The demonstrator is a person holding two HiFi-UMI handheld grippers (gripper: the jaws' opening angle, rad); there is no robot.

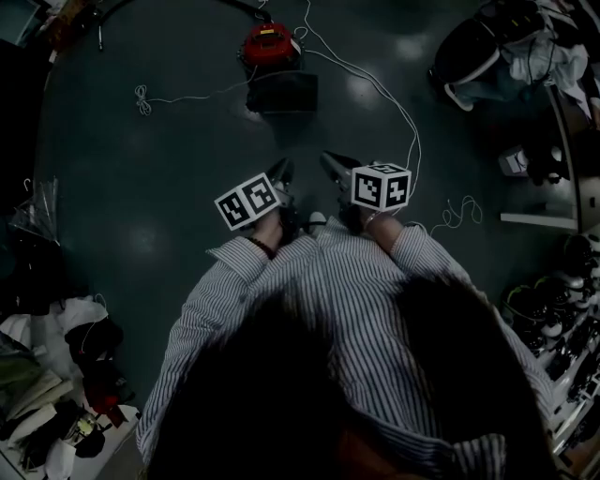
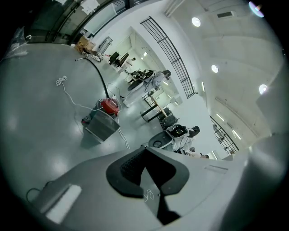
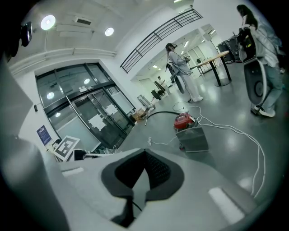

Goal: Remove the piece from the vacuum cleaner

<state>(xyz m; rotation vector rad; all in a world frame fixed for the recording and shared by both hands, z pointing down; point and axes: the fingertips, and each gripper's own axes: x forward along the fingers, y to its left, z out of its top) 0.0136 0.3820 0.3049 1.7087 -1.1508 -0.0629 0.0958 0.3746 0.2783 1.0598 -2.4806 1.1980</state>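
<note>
A red vacuum cleaner stands on the dark floor some way ahead of me, with a grey box-shaped part against its near side. A black hose leads away from it. Both grippers are held close to my body, well short of the vacuum and apart from it. My left gripper is shut with nothing in it, and so is my right gripper. The left gripper view shows the left gripper below the vacuum and grey part. The right gripper view shows the right gripper, vacuum and grey part.
A white cord runs from the vacuum down to the right, and a small coil of cord lies left of it. Clutter sits at the lower left, shoes at the right. People and tables stand further off.
</note>
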